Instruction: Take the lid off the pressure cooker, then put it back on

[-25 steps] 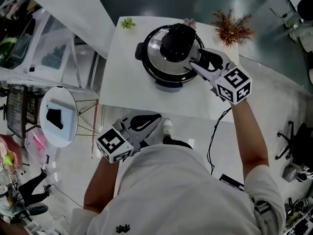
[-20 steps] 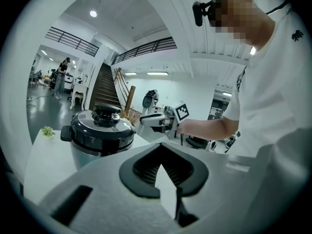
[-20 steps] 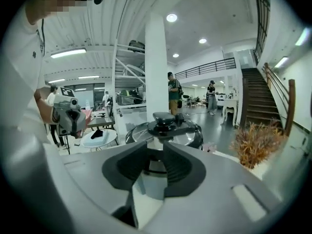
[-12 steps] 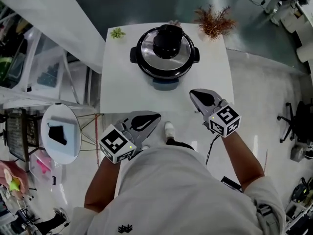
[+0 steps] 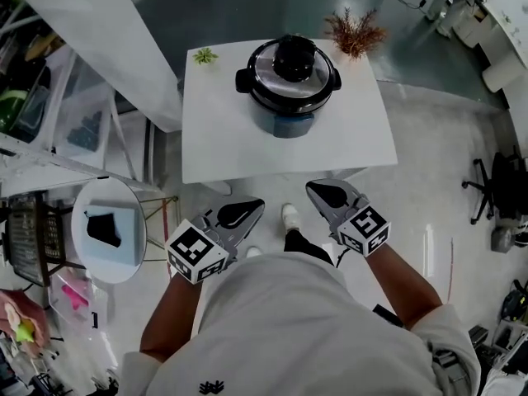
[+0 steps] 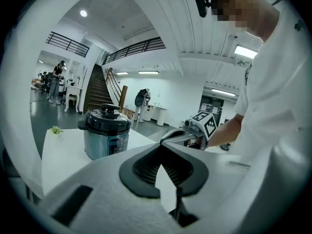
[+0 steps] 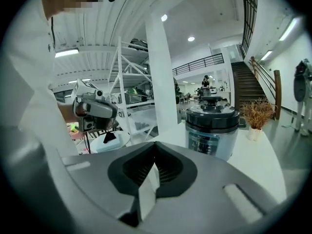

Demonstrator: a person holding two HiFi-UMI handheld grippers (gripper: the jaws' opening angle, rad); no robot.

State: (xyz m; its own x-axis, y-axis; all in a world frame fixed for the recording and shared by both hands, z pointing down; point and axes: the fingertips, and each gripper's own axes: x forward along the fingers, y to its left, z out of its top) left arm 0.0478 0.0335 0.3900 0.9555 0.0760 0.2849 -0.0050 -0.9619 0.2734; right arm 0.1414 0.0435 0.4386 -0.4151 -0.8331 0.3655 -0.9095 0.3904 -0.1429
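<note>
Right tongs point(image 5: 314, 189) pulled back — pressure cooker point(image 5: 288, 97) sits lidded, black-knobbed.

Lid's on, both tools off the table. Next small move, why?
Probably move the right tool forward toward the lid, opening its jaws: the lid is on the pressure cooker, and this tool and the left tool are shut, empty, short of the table.

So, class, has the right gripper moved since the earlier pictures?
Yes. The right gripper has drawn back from the cooker, past the table's near edge, toward the person's body. It is shut and empty.
</note>
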